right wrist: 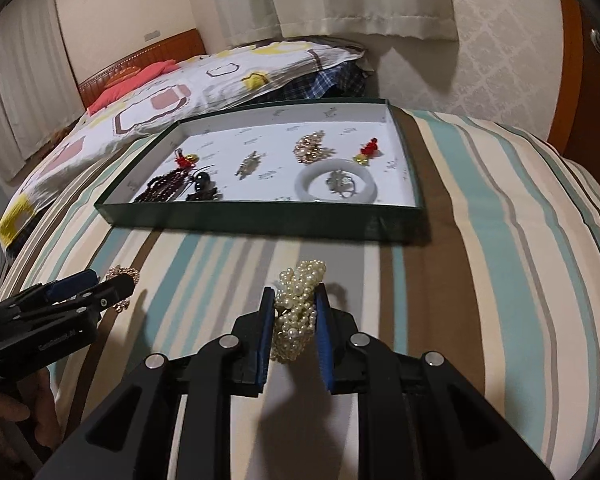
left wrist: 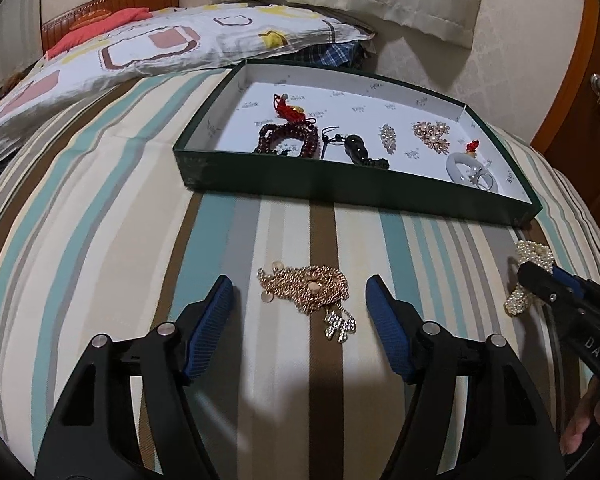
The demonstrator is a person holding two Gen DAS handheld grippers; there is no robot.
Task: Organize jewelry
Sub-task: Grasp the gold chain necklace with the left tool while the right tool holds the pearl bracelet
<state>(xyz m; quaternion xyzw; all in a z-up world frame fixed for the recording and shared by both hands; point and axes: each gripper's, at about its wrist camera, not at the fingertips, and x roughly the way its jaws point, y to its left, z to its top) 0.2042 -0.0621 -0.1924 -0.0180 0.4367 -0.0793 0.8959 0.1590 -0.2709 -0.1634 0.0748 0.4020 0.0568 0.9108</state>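
Two loose pieces remain: my right gripper [right wrist: 292, 300] is clenched on the pearl bracelet [right wrist: 298, 312], green tray [right wrist: 260, 220] straight ahead; my left gripper [left wrist: 300, 286] stands released, gold chain necklace [left wrist: 308, 290] lying between its fingertips.

A striped bed [left wrist: 100, 208] carries a green tray [left wrist: 340, 184], gold chain [left wrist: 312, 288], pearl bracelet [right wrist: 300, 312] and pillow [left wrist: 140, 48].

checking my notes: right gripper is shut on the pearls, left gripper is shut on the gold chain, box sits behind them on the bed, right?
One slip: the left gripper is open. In the left wrist view its fingers stand apart on either side of the gold chain, not touching it. The right gripper is indeed shut on the pearls, with the box behind.
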